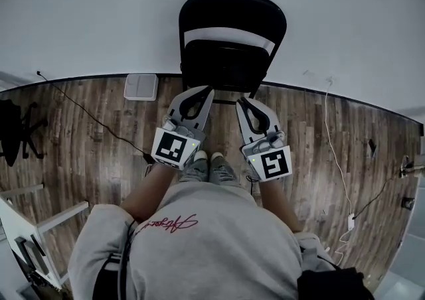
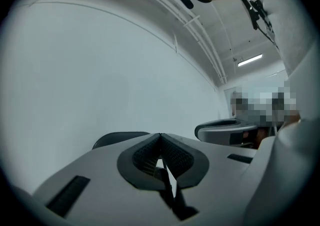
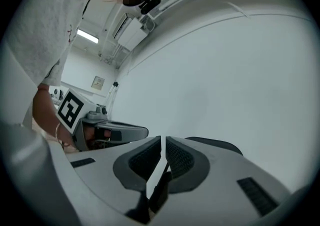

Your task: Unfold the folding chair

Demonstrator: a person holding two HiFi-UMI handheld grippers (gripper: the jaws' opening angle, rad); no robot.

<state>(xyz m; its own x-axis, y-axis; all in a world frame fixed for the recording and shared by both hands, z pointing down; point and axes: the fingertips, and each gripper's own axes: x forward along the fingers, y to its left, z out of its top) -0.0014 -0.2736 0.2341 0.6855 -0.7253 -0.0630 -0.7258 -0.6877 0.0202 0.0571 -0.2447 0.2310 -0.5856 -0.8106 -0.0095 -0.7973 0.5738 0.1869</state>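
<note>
- Head view: the left tongs [image 1: 203, 91] and the right tongs [image 1: 244, 101] are held side by side and point forward, each with its marker cube at the near end
- Both pairs are pressed together with nothing in them
- The folding chair [image 1: 229, 40] stands straight ahead of both tips; it is black, looks folded flat and leans against the white wall [image 1: 80, 13]
- The tips lie at the chair's lower edge in this view; contact cannot be judged here
- Behind the tongs are the person's shoes [image 1: 208, 167] on the wooden floor [image 1: 73, 152]; out to the left of the left tongs are a white square plate [image 1: 141, 86] at the foot of the wall and a thin cable [image 1: 86, 116] across the boards
- Left gripper view: the left tongs [image 2: 160, 137] are fully closed, ribbed pads meeting, gripping nothing
- A dark curved edge of the folding chair [image 2: 120, 138] shows just beyond them and to their left, with the wall [image 2: 100, 70] behind; the right tongs [image 2: 202, 131] sit off to the right
- Right gripper view: the right tongs [image 3: 163, 140] are closed to a hairline slit, empty
- The chair's dark edge [image 3: 215, 144] rises beyond them on the right, and the left tongs [image 3: 140, 132] lie level to their left
</note>
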